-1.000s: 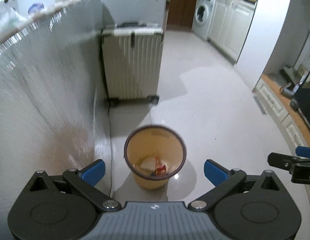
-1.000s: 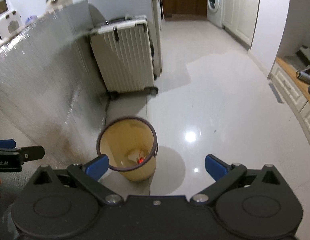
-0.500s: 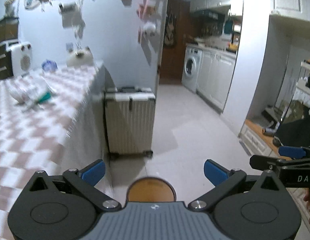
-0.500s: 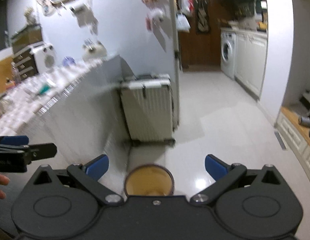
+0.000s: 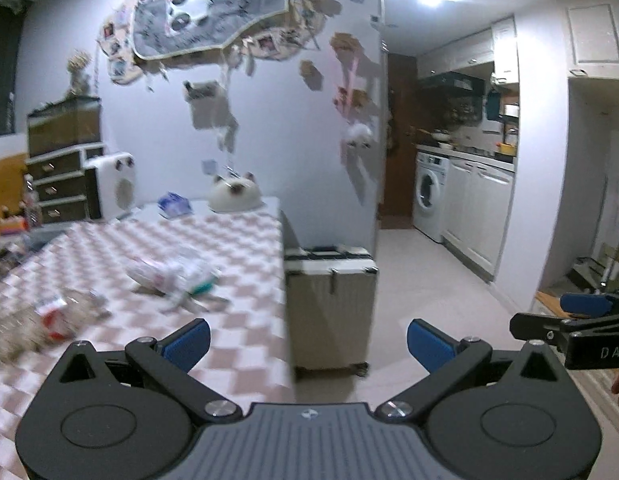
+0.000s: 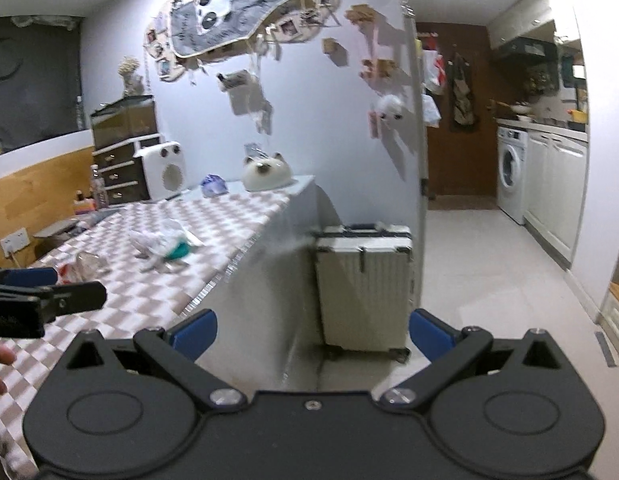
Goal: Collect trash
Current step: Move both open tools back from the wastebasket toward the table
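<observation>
Checkered tabletop (image 5: 237, 332) bare along its near edge, crumpled plastic wrappers (image 5: 171, 276) blocking mid-table, crushed packet (image 5: 49, 320) at left, cream suitcase (image 6: 363, 284) standing against the table end, tiled floor (image 6: 489, 280) open toward the kitchen

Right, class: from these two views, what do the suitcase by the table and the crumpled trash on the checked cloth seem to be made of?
Suitcase: apparently a hard plastic shell in matte cream, judging by its rigid vertical ribs, dark trim and latches. Crumpled trash: probably thin, translucent, glossy plastic film, as it is wrinkled and catches light; blur leaves this uncertain. The checked cloth drapes over the table edge, suggesting fabric or soft vinyl.
</observation>
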### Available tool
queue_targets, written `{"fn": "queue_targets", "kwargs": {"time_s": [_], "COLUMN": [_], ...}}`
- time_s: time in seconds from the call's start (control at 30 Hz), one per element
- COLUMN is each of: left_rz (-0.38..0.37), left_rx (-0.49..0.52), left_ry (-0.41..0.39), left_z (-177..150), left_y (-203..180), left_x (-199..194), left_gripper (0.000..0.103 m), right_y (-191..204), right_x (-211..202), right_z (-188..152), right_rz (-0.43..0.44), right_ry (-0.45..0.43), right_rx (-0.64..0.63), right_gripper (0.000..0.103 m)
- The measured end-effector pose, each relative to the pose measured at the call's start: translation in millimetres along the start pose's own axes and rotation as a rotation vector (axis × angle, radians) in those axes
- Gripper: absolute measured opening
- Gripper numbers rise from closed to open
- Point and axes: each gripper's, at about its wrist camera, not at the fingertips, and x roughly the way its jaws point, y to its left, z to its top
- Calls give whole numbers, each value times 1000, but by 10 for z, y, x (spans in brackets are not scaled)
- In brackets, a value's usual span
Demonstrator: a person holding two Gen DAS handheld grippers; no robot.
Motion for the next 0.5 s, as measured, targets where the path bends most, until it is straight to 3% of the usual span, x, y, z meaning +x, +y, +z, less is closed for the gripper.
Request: {"fn": "queue_targets", "kwargs": {"time_s": [0.5], "left_rz": [187], "left_rx": [6], "left_ry": [-55], "left_z": [595], "left_y": [1565], "left_x": [10], "left_gripper": [103], "right_y": [889], "right_x": [742], "right_z": [765], "right_rz": [104], "right_ry": [-55], "right_rx": [-41], "right_gripper": [103]}}
